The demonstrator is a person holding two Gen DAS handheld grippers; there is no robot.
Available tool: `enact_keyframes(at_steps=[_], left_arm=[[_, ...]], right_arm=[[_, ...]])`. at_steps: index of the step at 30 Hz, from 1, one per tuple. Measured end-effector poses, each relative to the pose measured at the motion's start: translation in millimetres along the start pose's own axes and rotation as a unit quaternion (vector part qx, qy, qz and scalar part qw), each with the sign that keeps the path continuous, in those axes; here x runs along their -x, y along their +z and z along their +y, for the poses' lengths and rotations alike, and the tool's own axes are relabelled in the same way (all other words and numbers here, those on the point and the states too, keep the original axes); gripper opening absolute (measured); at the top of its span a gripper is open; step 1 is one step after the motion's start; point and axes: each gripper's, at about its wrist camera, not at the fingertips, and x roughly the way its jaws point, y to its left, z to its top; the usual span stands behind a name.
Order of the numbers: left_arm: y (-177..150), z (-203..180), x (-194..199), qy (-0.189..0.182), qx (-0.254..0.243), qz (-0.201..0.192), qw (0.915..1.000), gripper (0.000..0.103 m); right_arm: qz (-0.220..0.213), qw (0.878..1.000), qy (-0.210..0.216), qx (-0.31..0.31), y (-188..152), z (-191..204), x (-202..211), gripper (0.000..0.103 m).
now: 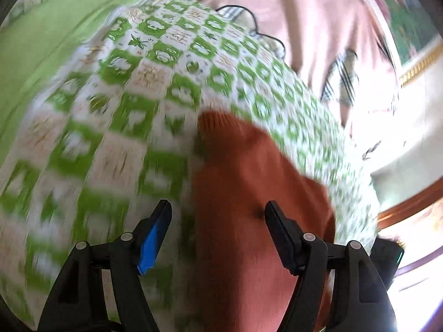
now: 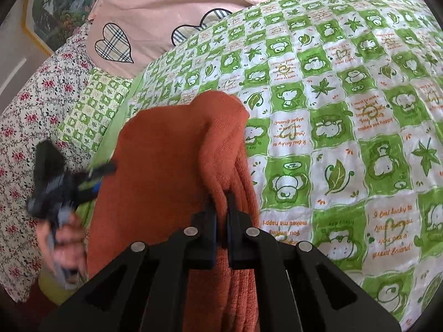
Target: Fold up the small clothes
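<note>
Orange knit garment [image 2: 166, 166] lies on green-checkered quilt [image 2: 332, 110] beside pink pillow [image 2: 166, 5].

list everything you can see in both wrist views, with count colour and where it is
orange knitted garment: one, rust orange, bunched on the quilt, a fold pinched in the right gripper
green and white checked quilt with bear and leaf prints: one, covering the bed under the garment
pink bedding with plaid heart patches: one, pale pink, beyond the quilt
floral fabric with red flowers: one, white and red, at the left edge of the right wrist view
framed landscape picture: one, green with a gold frame, on the wall behind the bed
left gripper: one, black with a blue pad, jaws open over the garment
right gripper: one, black, shut on the garment
left hand: one, holding the left gripper's handle
</note>
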Motion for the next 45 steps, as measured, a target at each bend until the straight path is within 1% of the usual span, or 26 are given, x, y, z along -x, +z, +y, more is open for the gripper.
enact_keyframes(at_steps=[1,3,4,5,7,9,11,13,16,18,19,21,22,24,26,29,32,33,34,36,38,40,41,42,43,45], left_arm=[[10,5,-6,-0.007,0.012,0.003,0.9999,0.065],[27,12,-16,-0.019,0.030,0.003,0.9994,0.046],[33,14,-20,-0.026,0.032,0.004,0.9991,0.018],[40,13,-23,-0.024,0.030,0.002,0.9993,0.008],[48,6,-25,-0.007,0.012,-0.014,0.9998,0.007],[55,-2,-28,0.019,-0.009,-0.027,0.9994,0.007],[61,-7,-31,0.043,-0.024,-0.033,0.9983,0.007],[61,-10,-30,0.067,-0.038,-0.036,0.9964,0.008],[46,-21,-11,0.076,-0.063,-0.043,0.9942,0.012],[25,-33,10,0.098,-0.095,-0.052,0.9893,0.014],[12,-40,22,0.101,-0.109,-0.058,0.9871,0.016],[-17,-49,42,0.089,-0.128,-0.064,0.9857,0.022],[-31,-52,50,0.087,-0.135,-0.063,0.9850,0.026],[-64,-58,65,0.098,-0.155,-0.061,0.9811,0.027],[-96,-60,77,0.103,-0.168,-0.059,0.9786,0.030],[-131,-53,91,0.120,-0.169,-0.055,0.9768,0.036],[-156,-40,94,0.118,-0.141,-0.043,0.9819,0.041],[-163,-33,95,0.111,-0.128,-0.037,0.9848,0.042],[-168,-28,96,0.108,-0.119,-0.035,0.9863,0.042],[-174,-22,97,0.101,-0.110,-0.032,0.9883,0.042],[-178,-22,98,0.097,-0.108,-0.033,0.9889,0.042],[-180,-23,97,0.098,-0.112,-0.030,0.9884,0.042],[-181,-23,96,0.098,-0.113,-0.028,0.9883,0.043],[-181,-24,95,0.098,-0.112,-0.025,0.9886,0.042],[-182,-26,95,0.094,-0.111,-0.023,0.9891,0.042],[-184,-30,95,0.093,-0.116,-0.020,0.9886,0.042]], right_arm=[[-0.001,1.000,0.003,-0.001,0,-1,0,0.006],[0.000,1.000,0.007,-0.006,-3,-2,3,0.006],[0.001,1.000,0.007,-0.007,-3,-2,5,0.006],[-0.004,1.000,0.008,-0.002,-1,2,10,0.006],[-0.016,1.000,0.007,0.009,0,9,18,0.006],[-0.009,1.000,-0.005,0.017,2,9,15,0.006],[0.002,1.000,-0.010,0.007,2,2,5,0.006],[0.003,1.000,-0.006,-0.002,1,-1,2,0.006],[-0.001,1.000,-0.012,0.001,1,2,4,0.006],[-0.006,1.000,-0.026,0.006,2,5,6,0.006],[-0.007,0.999,-0.033,0.010,3,6,6,0.006],[-0.005,0.998,-0.052,0.025,4,10,2,0.006],[-0.004,0.998,-0.056,0.026,5,10,1,0.006],[-0.001,0.998,-0.054,0.019,5,11,1,0.006],[-0.010,0.999,-0.047,0.001,3,10,13,0.006],[-0.027,0.998,-0.056,0.006,-9,16,38,0.009],[-0.029,0.999,-0.044,-0.001,-31,16,63,0.010],[-0.026,0.999,-0.044,-0.001,-39,16,68,0.014],[-0.021,0.999,-0.046,-0.001,-48,16,72,0.025],[-0.011,0.999,-0.049,-0.003,-66,14,75,0.042],[0.000,0.999,-0.043,-0.001,-81,15,73,0.042],[0.013,0.999,-0.047,0.006,-87,16,67,0.039],[0.017,0.999,-0.050,0.011,-89,17,64,0.033],[0.019,0.998,-0.052,0.016,-89,20,62,0.018],[0.017,0.998,-0.056,0.022,-87,23,64,0.015],[-0.010,0.998,-0.047,0.038,-81,33,81,0.012]])
